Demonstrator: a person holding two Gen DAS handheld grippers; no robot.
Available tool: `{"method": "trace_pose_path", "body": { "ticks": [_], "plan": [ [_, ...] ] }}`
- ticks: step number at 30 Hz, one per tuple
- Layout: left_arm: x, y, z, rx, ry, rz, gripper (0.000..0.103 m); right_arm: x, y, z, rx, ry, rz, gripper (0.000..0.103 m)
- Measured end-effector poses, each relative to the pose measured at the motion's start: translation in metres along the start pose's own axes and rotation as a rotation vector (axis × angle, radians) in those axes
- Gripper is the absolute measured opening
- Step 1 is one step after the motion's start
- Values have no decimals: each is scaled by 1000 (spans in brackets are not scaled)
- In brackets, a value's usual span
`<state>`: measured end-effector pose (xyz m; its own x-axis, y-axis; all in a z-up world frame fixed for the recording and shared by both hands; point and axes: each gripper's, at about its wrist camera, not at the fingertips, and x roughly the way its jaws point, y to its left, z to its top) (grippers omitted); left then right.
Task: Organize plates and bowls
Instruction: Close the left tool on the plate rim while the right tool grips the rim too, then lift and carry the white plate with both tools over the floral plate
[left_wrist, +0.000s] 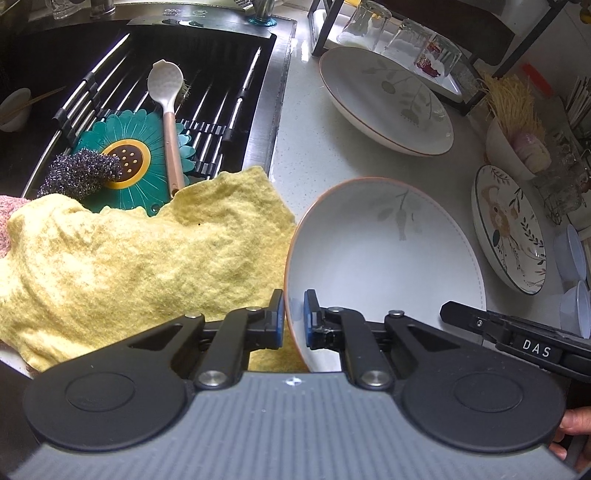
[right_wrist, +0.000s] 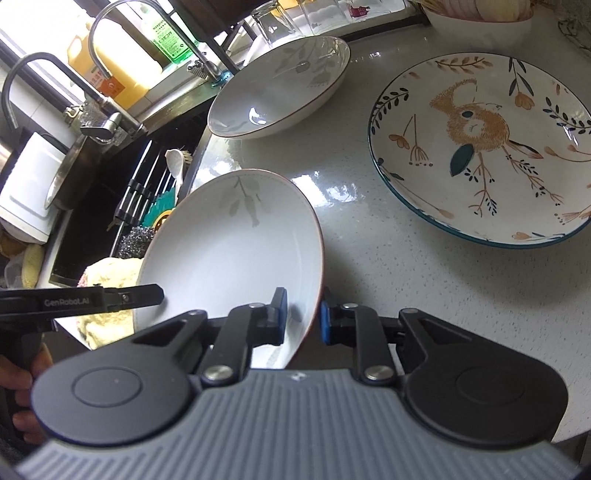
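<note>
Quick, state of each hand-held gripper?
Left hand-held gripper: shut on the white plate rim.
Right hand-held gripper: shut on the same plate's opposite rim.

A pale speckled counter (right_wrist: 388, 280) runs beside a dark sink (left_wrist: 44, 48) spanned by a roll-up rack (left_wrist: 207, 103). A curved tap (right_wrist: 110, 18) rises behind it. Bright daylight glares off the glossy counter near a black shelf frame (left_wrist: 524, 40).

Home kitchen: sink (left_wrist: 147, 48), faucet (right_wrist: 122, 22), countertop (right_wrist: 369, 277).

Black claw (left_wrist: 293, 319), blue pads (left_wrist: 280, 317)
</note>
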<state>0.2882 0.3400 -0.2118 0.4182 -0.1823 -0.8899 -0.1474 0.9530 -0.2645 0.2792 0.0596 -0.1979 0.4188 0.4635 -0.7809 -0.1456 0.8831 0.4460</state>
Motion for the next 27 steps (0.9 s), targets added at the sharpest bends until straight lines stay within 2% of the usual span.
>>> {"method": "trace_pose_path", "body": {
  "ticks": [12, 24, 27],
  "plan": [
    [-16, -21, -1, 11, -44, -8, 12, -21, -3, 5, -54, -42, 3, 21],
    [-44, -56, -3, 2, -123, -40, 11, -64, -12, 17, -96, -118, 14, 21],
    [-56, -67, -6, -5, -147, -29, 11, -78, -13, 20, -97, -126, 29, 21]
  ]
}}
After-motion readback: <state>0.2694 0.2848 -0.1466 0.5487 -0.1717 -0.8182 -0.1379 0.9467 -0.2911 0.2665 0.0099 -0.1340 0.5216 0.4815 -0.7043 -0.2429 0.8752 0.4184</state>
